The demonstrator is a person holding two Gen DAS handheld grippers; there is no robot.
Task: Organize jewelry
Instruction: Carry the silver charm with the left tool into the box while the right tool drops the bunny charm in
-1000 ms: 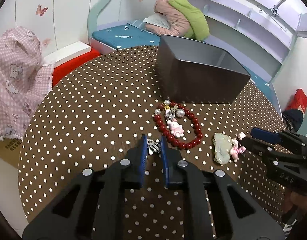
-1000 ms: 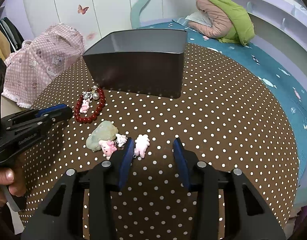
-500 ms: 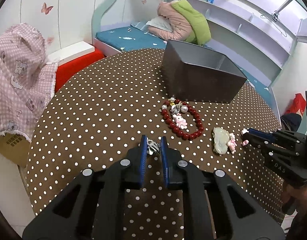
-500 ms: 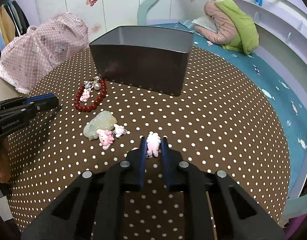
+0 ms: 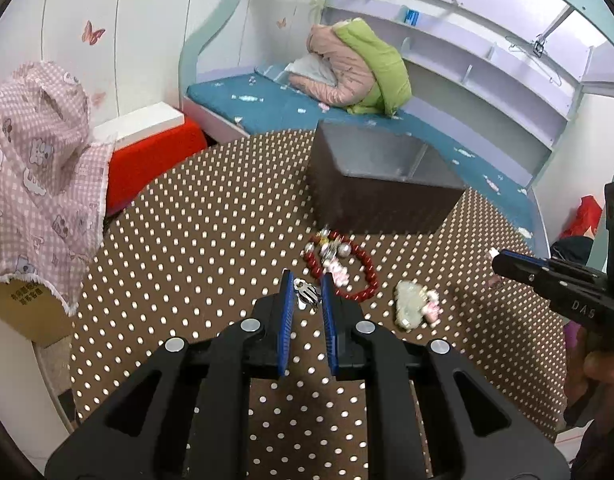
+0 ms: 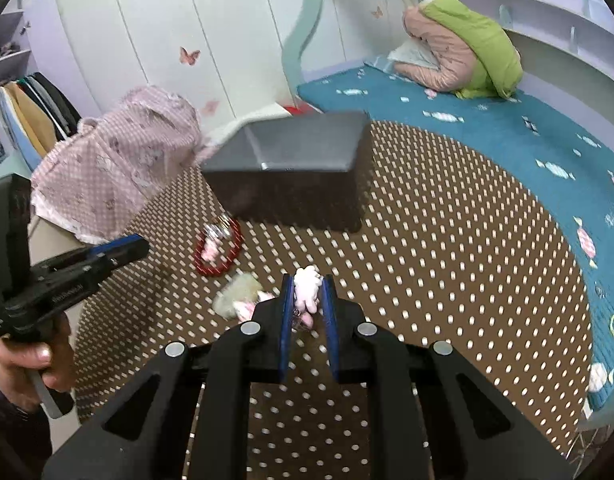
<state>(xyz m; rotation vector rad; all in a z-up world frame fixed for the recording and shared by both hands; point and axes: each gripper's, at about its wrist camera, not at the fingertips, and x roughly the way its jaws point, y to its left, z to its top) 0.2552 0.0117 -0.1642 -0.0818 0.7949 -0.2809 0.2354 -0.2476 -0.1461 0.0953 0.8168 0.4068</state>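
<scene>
your left gripper point(image 5: 307, 294) is clenched on a small silver metal clip point(image 5: 305, 293), your right gripper point(image 6: 307, 294) on a pink rabbit charm point(image 6: 307, 288), both raised above the counter point(image 5: 211, 240). next, carry them over the dark grey open box point(image 5: 381, 184) and release inside.

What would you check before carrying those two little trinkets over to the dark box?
1. Left tongs shut on the silver charm: ok, it sits between the blue pads.
2. Right tongs shut on the pink bunny charm: ok, though much of it sticks out above the pads.
3. Both charms lifted off the dotted tablecloth: cannot tell.
4. Dark box open on top: ok, no lid.
5. Way to the box clear: not ok for the left tongs; the red bead bracelet lies between.
6. Jade-coloured pendant untouched: ok, apart from both tongs.
</scene>
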